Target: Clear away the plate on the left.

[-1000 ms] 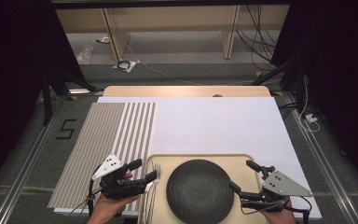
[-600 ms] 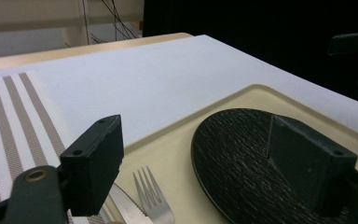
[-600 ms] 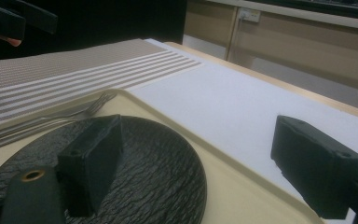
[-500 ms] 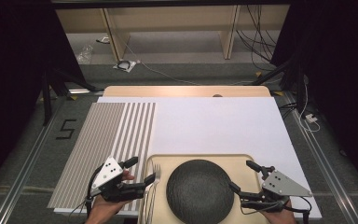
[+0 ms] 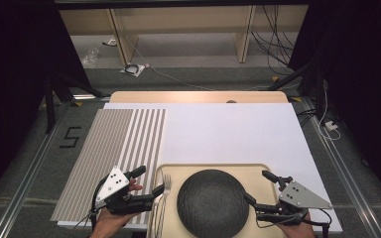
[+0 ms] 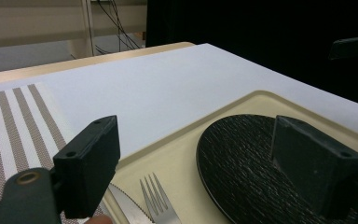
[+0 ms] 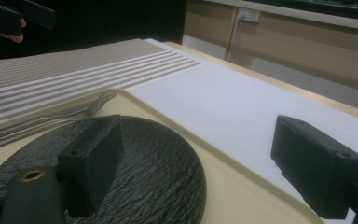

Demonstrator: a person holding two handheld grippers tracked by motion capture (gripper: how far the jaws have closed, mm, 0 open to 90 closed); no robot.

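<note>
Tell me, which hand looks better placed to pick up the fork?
The left gripper, probably: its open fingers hover right by the fork at the tray's left edge, while the black plate lies between the fork and the right gripper.

rough matt plate [image 5: 212,202] – shiny metal fork [image 5: 165,186]

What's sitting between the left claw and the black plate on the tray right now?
A fork lies on the tray between the left claw and the black plate, with a knife beside it, seen in the high view.
</note>
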